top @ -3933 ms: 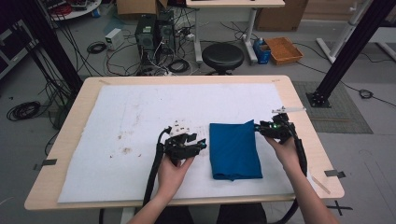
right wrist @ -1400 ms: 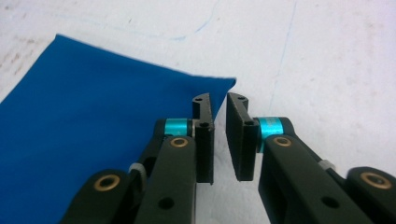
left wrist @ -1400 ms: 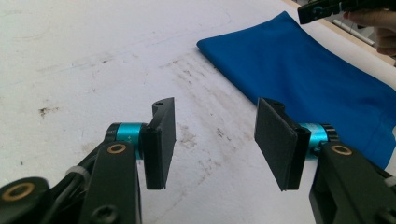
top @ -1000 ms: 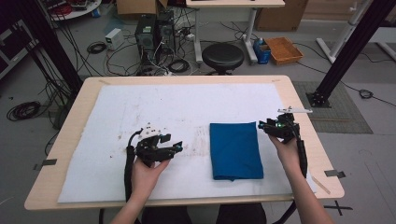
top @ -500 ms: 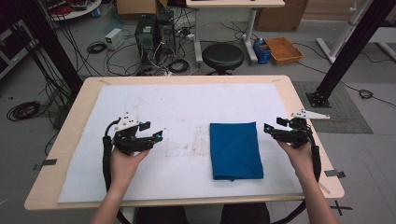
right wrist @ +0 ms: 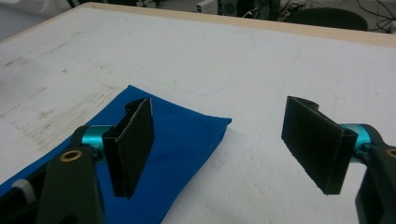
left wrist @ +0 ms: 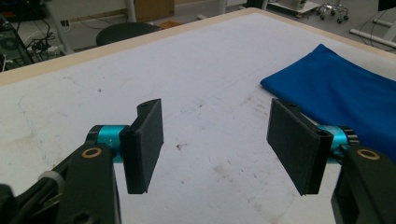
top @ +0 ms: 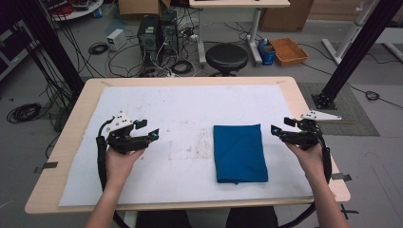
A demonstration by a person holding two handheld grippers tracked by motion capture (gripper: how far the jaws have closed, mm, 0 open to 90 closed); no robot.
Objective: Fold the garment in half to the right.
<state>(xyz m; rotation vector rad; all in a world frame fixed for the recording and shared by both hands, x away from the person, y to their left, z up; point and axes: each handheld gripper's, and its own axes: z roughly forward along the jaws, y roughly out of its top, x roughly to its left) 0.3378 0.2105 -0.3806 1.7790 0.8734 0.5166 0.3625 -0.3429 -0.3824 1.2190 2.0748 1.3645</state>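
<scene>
Folded blue rectangular cloth [top: 239,153] flat on the white-covered wooden worktop [top: 190,102]. Just right of the cloth, right gripper [top: 278,133], jaws just opened, spread, nothing between. Well left of the cloth, left gripper [top: 151,136], jaws likewise spread and empty.

Blue cloth [top: 239,153] on white-covered table [top: 304,102]
</scene>
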